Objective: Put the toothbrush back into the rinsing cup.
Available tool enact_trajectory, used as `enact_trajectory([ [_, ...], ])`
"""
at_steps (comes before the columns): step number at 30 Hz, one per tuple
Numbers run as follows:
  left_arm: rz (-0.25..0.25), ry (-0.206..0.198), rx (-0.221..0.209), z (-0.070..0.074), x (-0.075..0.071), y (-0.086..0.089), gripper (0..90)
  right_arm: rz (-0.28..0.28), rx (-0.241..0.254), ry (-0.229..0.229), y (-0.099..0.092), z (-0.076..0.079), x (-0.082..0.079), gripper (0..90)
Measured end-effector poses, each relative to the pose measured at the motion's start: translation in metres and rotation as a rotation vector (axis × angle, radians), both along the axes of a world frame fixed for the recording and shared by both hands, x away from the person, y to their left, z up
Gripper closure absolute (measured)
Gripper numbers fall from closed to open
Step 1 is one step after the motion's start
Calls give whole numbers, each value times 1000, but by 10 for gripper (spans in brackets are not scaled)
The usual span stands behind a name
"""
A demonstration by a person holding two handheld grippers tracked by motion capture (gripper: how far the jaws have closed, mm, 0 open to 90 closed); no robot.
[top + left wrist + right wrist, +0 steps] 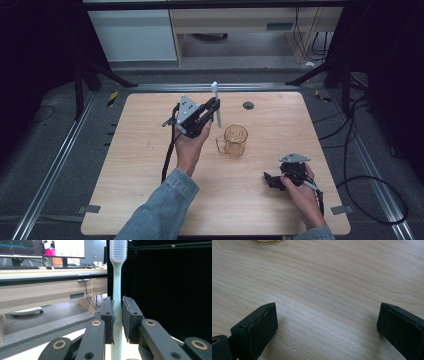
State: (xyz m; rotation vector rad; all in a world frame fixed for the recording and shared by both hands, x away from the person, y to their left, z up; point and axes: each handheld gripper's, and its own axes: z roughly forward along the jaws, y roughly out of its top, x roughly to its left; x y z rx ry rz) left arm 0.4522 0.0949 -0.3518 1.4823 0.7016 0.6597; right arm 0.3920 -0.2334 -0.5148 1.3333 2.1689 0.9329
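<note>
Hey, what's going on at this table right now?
A person at a wooden table holds a gripper in each hand. The left gripper is shut on a pale toothbrush, held upright with bristles on top, beside an amber glass mug. The right gripper rests open and empty near the table's right side.
</note>
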Motion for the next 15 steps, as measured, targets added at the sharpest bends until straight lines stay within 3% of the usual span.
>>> enact_trajectory([
  [5,8,-4,-37,-6,1,4,794,0,3,1,0,0,0,36],
  [15,10,-13,-52,-15,2,6,794,0,3,1,0,0,0,37],
])
